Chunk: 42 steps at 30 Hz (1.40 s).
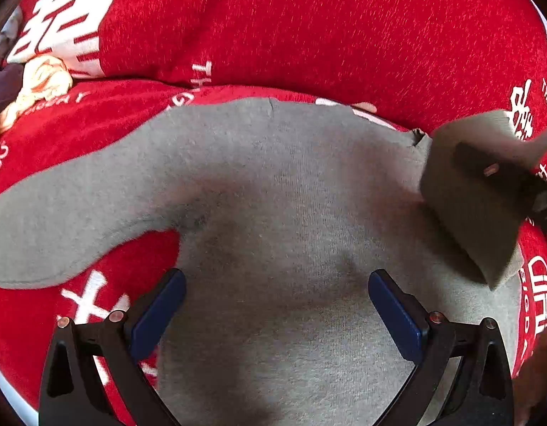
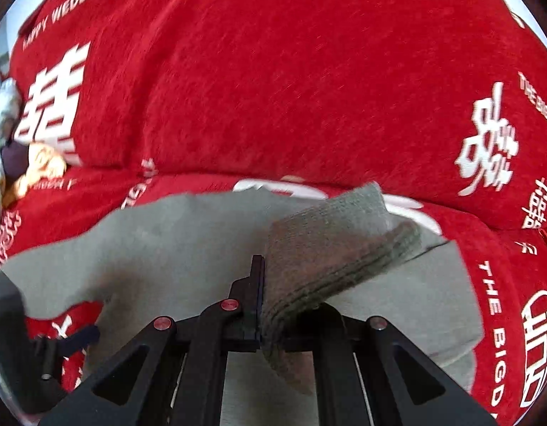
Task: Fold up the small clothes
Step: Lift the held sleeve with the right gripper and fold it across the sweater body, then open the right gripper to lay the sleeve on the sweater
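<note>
Grey garments: one grey sweater [image 1: 273, 195] lies spread flat, with one sleeve [image 1: 60, 191] stretching out to the left in the left wrist view.
Lifted folds: one ribbed part of the sweater [image 2: 330, 248] rises off the rest.
Tongs: two, the left tongs [image 1: 277, 305] and the right tongs [image 2: 261, 305].
Blue pads: two on the left tongs [image 1: 160, 312].
Red covers: one red cover [image 1: 309, 28] with white print lies under the sweater.
Other clothes: one small bunched heap [image 1: 39, 81] at the far left; its number of pieces cannot be told.
</note>
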Each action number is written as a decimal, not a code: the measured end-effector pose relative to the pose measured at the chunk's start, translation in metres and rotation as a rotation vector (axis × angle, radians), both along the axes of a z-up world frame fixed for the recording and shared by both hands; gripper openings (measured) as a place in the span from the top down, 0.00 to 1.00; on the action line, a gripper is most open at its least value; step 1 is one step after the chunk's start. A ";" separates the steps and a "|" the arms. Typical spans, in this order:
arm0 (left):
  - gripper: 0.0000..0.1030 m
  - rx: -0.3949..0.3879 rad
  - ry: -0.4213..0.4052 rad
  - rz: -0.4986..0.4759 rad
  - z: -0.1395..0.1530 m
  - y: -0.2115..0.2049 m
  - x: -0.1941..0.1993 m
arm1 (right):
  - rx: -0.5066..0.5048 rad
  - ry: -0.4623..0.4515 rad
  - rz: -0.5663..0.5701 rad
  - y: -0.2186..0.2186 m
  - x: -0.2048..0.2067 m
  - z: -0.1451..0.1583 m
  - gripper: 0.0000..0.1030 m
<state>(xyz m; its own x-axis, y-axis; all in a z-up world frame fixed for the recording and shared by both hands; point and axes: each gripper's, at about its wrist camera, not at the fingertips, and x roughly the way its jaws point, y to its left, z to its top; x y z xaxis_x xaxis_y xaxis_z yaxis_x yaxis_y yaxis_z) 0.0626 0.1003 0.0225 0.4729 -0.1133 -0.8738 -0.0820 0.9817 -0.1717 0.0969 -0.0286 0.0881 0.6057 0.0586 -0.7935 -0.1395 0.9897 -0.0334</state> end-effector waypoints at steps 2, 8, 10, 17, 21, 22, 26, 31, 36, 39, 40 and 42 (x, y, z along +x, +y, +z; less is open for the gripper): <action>0.00 0.003 -0.005 0.021 0.003 0.008 0.001 | 0.003 0.014 0.014 0.006 0.001 -0.008 0.94; 0.00 -0.033 0.019 0.141 -0.001 0.044 0.006 | 0.023 0.054 0.055 0.024 0.011 -0.026 0.94; 0.00 -0.039 0.024 0.171 -0.004 0.052 0.008 | 0.032 0.068 0.063 0.032 0.015 -0.032 0.94; 0.00 0.050 0.025 0.223 -0.007 0.060 0.008 | 0.082 0.114 0.070 0.046 0.023 -0.050 0.94; 0.00 0.026 0.028 0.230 -0.007 0.064 0.008 | 0.218 0.178 0.087 0.040 0.029 -0.058 0.86; 0.00 0.025 0.030 0.235 -0.007 0.065 0.009 | 0.256 0.200 0.104 0.039 0.030 -0.060 0.81; 0.00 0.014 0.039 0.258 -0.009 0.069 0.010 | 0.266 0.171 0.148 0.039 0.024 -0.044 0.45; 0.00 0.006 0.018 0.245 -0.006 0.064 0.008 | 0.256 0.091 0.126 -0.004 0.015 -0.008 0.43; 0.00 0.067 -0.023 0.233 0.003 0.054 0.002 | 0.195 0.047 0.007 -0.082 0.007 0.001 0.39; 0.00 0.091 -0.035 0.258 0.005 0.054 0.000 | 0.224 0.070 -0.054 -0.121 0.001 -0.008 0.39; 0.00 0.075 -0.030 0.257 0.004 0.055 -0.001 | 0.188 0.073 -0.082 -0.131 0.000 -0.013 0.39; 0.00 0.054 -0.034 0.259 0.007 0.053 -0.003 | 0.106 0.086 -0.129 -0.146 0.000 -0.023 0.39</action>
<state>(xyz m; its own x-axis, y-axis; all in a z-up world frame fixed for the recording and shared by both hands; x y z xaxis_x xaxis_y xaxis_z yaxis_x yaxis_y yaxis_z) 0.0598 0.1530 0.0295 0.5090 0.0618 -0.8586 -0.3272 0.9365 -0.1265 0.0973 -0.1748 0.0654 0.5442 0.0710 -0.8359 -0.0090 0.9968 0.0789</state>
